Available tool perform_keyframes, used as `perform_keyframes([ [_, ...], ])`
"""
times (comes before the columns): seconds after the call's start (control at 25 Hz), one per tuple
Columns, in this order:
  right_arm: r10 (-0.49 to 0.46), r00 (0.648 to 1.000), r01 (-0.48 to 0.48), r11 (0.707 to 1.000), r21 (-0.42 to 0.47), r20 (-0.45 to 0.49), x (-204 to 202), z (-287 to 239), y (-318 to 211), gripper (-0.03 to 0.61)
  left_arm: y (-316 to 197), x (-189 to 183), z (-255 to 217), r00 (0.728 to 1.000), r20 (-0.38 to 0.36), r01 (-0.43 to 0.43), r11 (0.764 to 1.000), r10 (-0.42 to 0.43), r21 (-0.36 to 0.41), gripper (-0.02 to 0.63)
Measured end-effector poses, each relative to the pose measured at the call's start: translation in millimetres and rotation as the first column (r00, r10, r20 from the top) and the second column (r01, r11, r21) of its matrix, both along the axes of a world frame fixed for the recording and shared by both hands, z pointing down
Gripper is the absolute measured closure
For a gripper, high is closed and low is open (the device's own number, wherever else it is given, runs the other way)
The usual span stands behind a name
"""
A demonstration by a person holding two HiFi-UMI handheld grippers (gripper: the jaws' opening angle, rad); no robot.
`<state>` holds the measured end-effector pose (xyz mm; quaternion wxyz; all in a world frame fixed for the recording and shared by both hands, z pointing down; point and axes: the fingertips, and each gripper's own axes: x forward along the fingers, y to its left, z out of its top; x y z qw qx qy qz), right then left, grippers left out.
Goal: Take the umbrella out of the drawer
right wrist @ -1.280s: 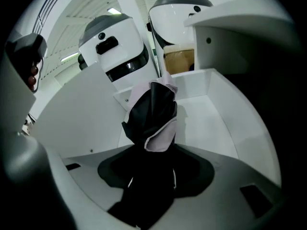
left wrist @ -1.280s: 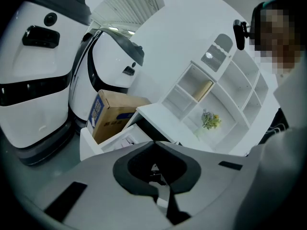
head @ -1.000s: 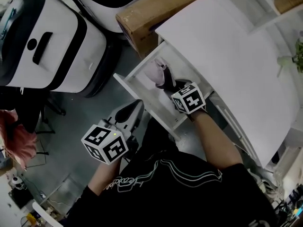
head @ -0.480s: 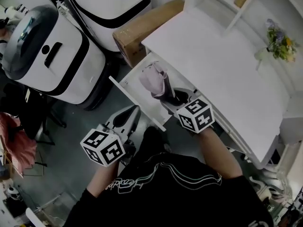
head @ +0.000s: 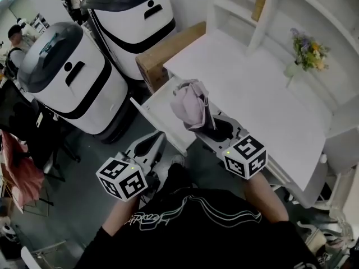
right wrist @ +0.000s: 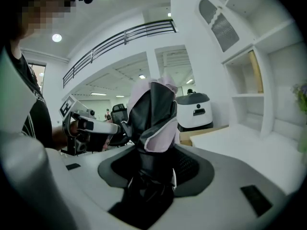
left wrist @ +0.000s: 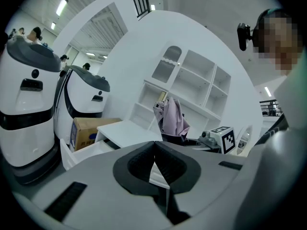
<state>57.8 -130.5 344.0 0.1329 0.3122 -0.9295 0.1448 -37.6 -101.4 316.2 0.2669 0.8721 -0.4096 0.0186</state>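
Two grippers sat nearest the person: the left gripper (head: 152, 142) hung low near the drawer front with its jaws together on nothing, while the right gripper (head: 216, 129) was clamped round the dark lower end of the folded umbrella (head: 189, 103). That umbrella stood close to upright, its long axis running up and away from the right gripper's jaws, pink fabric bunched at the top. It hung above the open drawer (head: 147, 114) rather than inside it, touching neither drawer nor counter (head: 252, 94). Held this way, it seemed to need only carrying clear, likely toward the counter beyond. Farther off stood a cardboard box (head: 165, 49).
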Motion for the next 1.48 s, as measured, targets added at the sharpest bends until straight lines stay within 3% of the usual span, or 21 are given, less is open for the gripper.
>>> perform_keyframes([
  [0.16,0.001,0.998,-0.004,0.998,0.059,0.062,9,-25,18,0.357,15,12,-13,1.000,0.012,-0.012,0.999,0.012,0.039,0.594],
  [0.44,-0.020,0.984,0.014,0.999,0.034,0.179,11,-37,38,0.357,29,20,-25,1.000,0.021,-0.016,0.998,0.015,0.058,0.594],
  [1.48,0.000,0.980,-0.013,0.998,0.066,0.198,15,-59,47,0.358,35,29,-48,0.998,0.016,-0.059,0.993,0.058,0.101,0.594],
])
